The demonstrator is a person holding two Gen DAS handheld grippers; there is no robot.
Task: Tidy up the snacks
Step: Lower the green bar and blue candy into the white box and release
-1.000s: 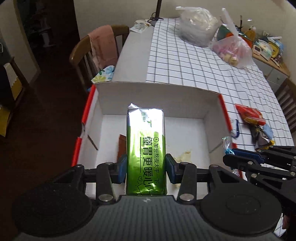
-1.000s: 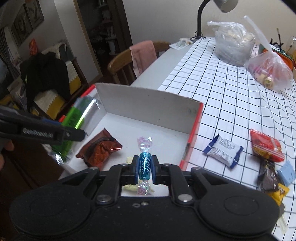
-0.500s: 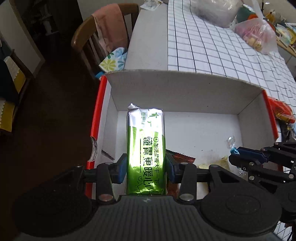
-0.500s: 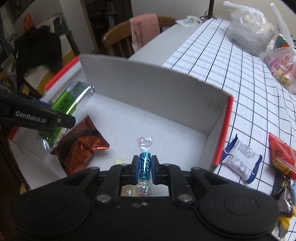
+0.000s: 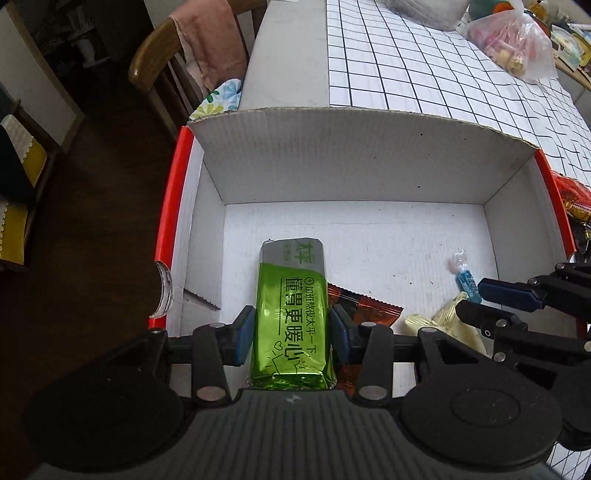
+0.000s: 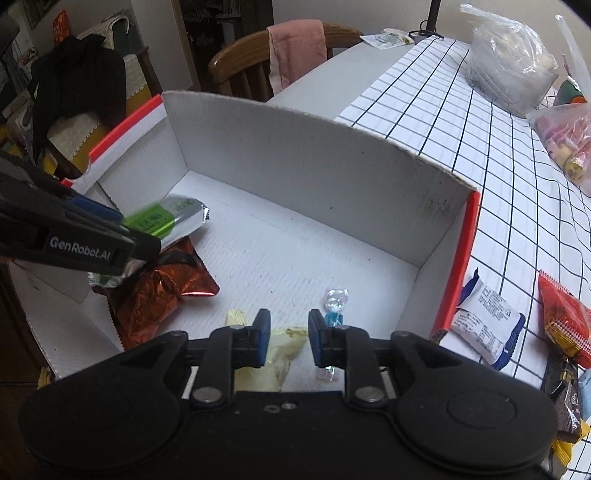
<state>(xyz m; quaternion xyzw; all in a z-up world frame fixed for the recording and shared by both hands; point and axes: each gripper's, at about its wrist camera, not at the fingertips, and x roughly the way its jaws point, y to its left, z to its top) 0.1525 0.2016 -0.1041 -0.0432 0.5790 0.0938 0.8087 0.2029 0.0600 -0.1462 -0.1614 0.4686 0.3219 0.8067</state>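
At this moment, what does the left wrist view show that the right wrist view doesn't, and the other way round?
Left wrist only: the left gripper shut on the green snack pack, its label readable, with dark floor left of the box.

Right wrist only: the right gripper, whose jaws have just been opening, empty, and a white-and-blue packet outside the box.

Both: the white cardboard box, the blue twist candy, the red-brown foil packet, the grid tablecloth.

Both wrist cameras look steeply down, close, into the box (image 5: pixel 369 166).

Home dining room: wooden chair (image 6: pixel 236 70) draped with pink towel (image 6: pixel 295 48), checked tablecloth (image 6: pixel 461 122), desk lamp base (image 6: pixel 430 22).
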